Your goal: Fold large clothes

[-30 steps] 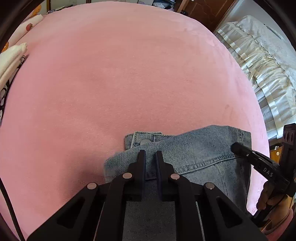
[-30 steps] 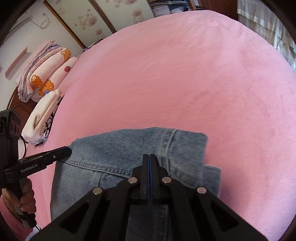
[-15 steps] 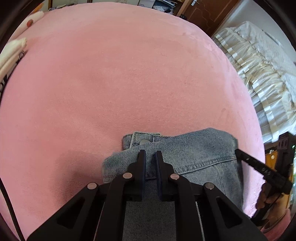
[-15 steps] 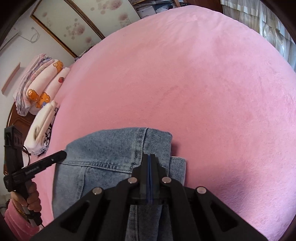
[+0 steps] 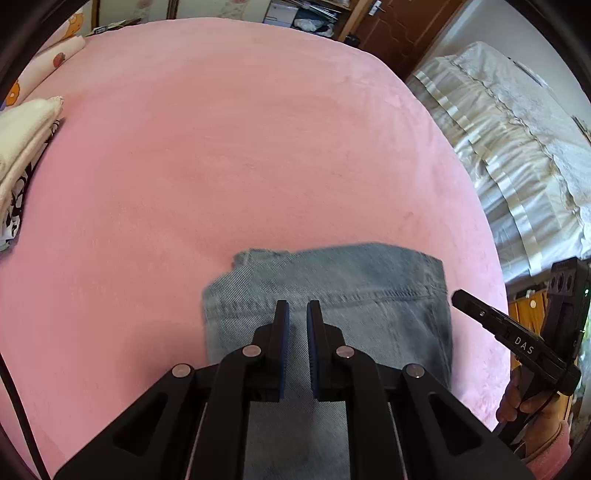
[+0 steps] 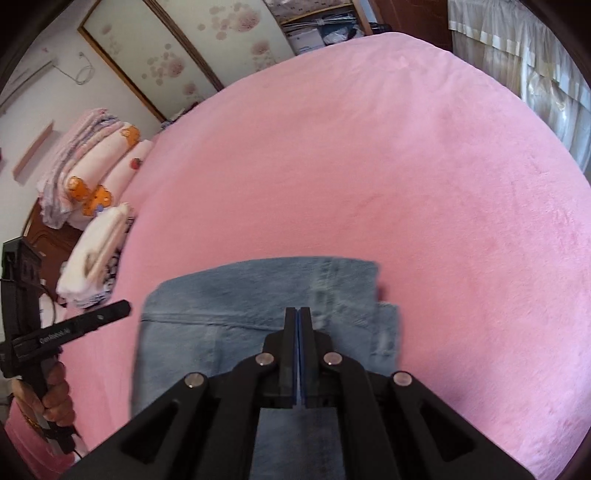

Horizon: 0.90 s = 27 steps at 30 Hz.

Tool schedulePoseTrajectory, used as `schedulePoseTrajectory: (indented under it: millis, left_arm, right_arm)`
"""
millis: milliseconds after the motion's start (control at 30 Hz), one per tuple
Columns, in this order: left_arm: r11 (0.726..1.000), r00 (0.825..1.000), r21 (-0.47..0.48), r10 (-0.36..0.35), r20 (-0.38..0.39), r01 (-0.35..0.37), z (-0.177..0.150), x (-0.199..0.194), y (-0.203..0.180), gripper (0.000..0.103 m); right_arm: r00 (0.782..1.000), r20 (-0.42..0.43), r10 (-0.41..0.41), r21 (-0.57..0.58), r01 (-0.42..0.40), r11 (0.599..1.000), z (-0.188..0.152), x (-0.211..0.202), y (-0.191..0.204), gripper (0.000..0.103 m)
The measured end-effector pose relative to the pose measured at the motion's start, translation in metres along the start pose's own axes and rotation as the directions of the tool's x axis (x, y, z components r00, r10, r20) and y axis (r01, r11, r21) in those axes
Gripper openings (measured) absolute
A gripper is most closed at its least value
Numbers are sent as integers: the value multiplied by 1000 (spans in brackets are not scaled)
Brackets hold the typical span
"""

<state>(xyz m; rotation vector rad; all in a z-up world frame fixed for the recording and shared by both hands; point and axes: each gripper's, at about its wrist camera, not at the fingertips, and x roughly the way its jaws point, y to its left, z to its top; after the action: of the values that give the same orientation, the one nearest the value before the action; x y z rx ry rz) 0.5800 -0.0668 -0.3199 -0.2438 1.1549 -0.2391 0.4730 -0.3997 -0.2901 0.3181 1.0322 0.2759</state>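
Note:
A folded pair of light blue jeans [image 5: 343,291] lies on the pink bed cover at the near edge; it also shows in the right wrist view [image 6: 236,306]. My left gripper [image 5: 295,314] hovers over the jeans with its jaws a small gap apart and nothing between them. My right gripper [image 6: 298,317] is shut with its pads pressed together over the jeans' right part; no cloth shows between them. The right gripper also shows at the right of the left wrist view [image 5: 509,332], and the left gripper at the left of the right wrist view [image 6: 74,325].
The pink bed cover [image 5: 240,147] spreads far ahead. Folded pink and cream bedding [image 6: 96,177] is stacked at the far left. A white ruffled bed skirt [image 5: 517,140] and a wooden door [image 5: 399,26] lie to the right.
Both grippers have pulled back and up from the jeans. The left jaws stand a little wider apart. The waistband button has gone out of sight, and the fold looks flatter.

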Motion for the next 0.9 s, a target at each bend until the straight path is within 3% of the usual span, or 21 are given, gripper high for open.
schedulePoseTrajectory:
  millis: [200, 367, 600, 667, 833, 900]
  left_arm:
    - [996, 996, -24, -84, -37, 83, -30, -3, -20, 6]
    - [994, 991, -39, -106, -82, 103, -51, 10, -23, 6]
    - [997, 992, -21, -71, -103, 70, -63, 30, -14, 6]
    - [997, 992, -17, -72, -101, 71, -66, 28, -8, 5]
    - [997, 993, -30, -72, -94, 69, -71, 16, 13, 5]
    - [998, 994, -31, -59, -91, 56, -72, 10, 21, 5]
  right_arm:
    - [991, -27, 128, -51, -130, 990, -28, -4, 49, 0]
    - [984, -95, 152, -129, -164, 978, -49, 16, 83, 0]
    - [985, -143, 93, -213, -123, 969, -62, 46, 82, 0]
    - [989, -146, 27, -225, -60, 972, -62, 49, 75, 0]
    - [985, -159, -69, -132, 48, 990, -65, 35, 29, 0]
    - [987, -154, -53, -78, 41, 996, -67, 23, 7, 0]
